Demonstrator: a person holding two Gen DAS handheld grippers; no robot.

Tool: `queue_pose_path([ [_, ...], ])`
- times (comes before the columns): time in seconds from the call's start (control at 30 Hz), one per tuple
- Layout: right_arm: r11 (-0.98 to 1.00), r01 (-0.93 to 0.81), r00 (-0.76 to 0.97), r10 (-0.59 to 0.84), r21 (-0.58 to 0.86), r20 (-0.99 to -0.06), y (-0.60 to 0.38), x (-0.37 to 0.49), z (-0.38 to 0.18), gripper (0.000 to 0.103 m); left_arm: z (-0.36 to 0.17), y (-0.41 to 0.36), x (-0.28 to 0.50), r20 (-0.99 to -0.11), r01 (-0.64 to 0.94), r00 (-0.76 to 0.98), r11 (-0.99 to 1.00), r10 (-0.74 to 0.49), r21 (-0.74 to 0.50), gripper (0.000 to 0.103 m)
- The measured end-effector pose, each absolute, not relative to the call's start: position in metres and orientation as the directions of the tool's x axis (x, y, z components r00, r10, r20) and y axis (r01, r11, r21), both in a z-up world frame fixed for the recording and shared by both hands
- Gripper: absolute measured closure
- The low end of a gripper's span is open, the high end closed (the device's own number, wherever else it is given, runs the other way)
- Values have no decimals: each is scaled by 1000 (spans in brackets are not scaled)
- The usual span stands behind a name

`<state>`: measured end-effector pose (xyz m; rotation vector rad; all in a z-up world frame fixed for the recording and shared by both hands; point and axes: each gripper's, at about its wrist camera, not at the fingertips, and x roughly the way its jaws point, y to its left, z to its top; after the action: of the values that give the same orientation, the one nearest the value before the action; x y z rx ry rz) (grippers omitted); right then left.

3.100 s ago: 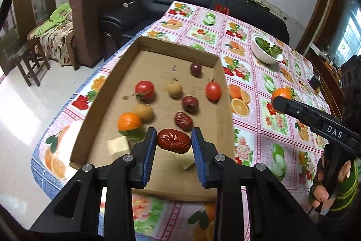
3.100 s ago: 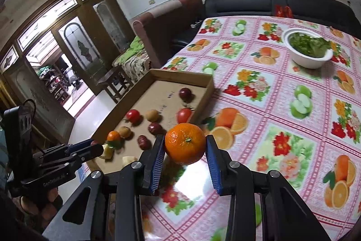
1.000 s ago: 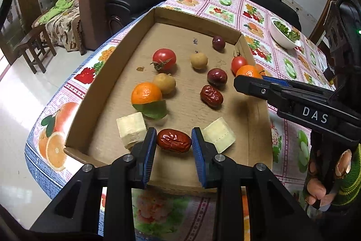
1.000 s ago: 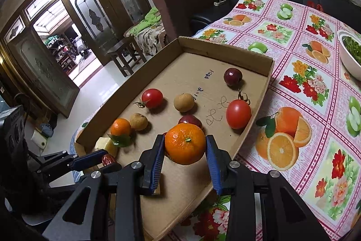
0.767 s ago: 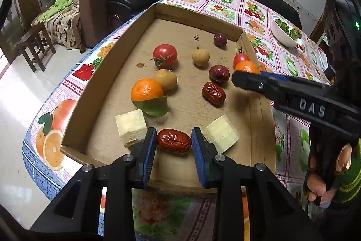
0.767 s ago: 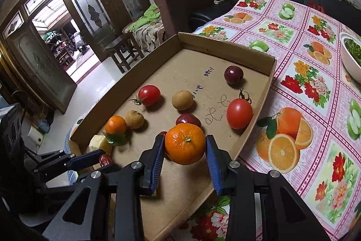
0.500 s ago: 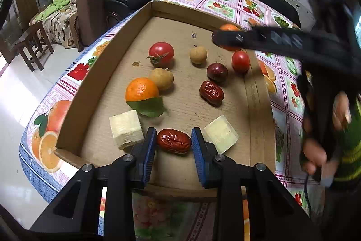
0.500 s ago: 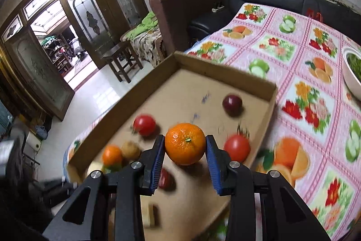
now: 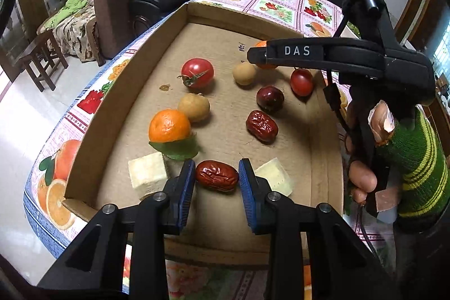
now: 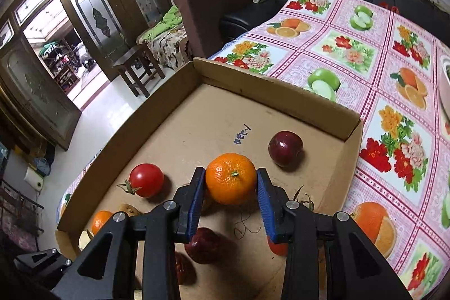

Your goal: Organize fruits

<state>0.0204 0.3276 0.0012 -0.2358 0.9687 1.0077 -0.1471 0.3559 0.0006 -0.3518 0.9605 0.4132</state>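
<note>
The far half of the box (image 10: 281,100) floor is bare. Only a plum (image 10: 285,148) stands there; the near half is crowded with fruit.

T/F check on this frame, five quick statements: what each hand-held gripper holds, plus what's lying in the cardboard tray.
1. The left hand-held gripper is shut on a wrinkled red date. True.
2. The right hand-held gripper holds a red tomato. False: it is shut on an orange; the stemmed tomato lies loose to its left.
3. Two pale cubes sit in the cardboard tray, one left of the held date, one right of it. True.
4. The tray is empty apart from what is gripped. False: another orange on a green leaf, a second date and other fruits lie in it.
5. The held orange is over the tablecloth, outside the tray. False: it is above the tray floor.
</note>
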Motion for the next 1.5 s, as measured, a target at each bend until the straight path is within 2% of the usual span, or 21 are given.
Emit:
queue_pose_path([
  [0.43,558,-789,168,598,257,-783,327,29,-4,64,-6,354,-143,-859,-500,475,862,192,-83,73],
  [0.87,556,-795,170,589,243,-790,327,27,-3,65,-5,353,-143,-862,-514,466,854,198,-82,73],
  [0.97,548,-800,164,590,243,-791,326,26,-2,65,-2,351,-145,-859,-517,470,852,203,-82,66],
  [1.0,547,-803,166,589,239,-791,325,24,-1,64,-1,350,-145,-857,-518,472,852,208,-79,60],
  [1.03,543,-805,166,591,237,-789,324,23,0,62,0,348,-147,-854,-519,474,851,213,-76,55],
  [1.1,537,-811,170,596,233,-785,321,21,3,52,2,345,-149,-850,-520,481,851,218,-76,55],
  [1.17,531,-817,178,603,225,-778,316,18,8,47,3,341,-151,-849,-515,483,853,214,-78,55],
  [1.27,504,-834,171,622,225,-764,309,14,15,47,7,334,-156,-844,-512,488,856,222,-71,55],
  [1.4,445,-868,142,648,221,-748,296,6,23,38,14,325,-164,-833,-510,506,856,224,-80,55],
  [1.5,392,-897,118,658,205,-744,286,-2,28,37,20,318,-171,-824,-517,513,853,239,-75,50],
])
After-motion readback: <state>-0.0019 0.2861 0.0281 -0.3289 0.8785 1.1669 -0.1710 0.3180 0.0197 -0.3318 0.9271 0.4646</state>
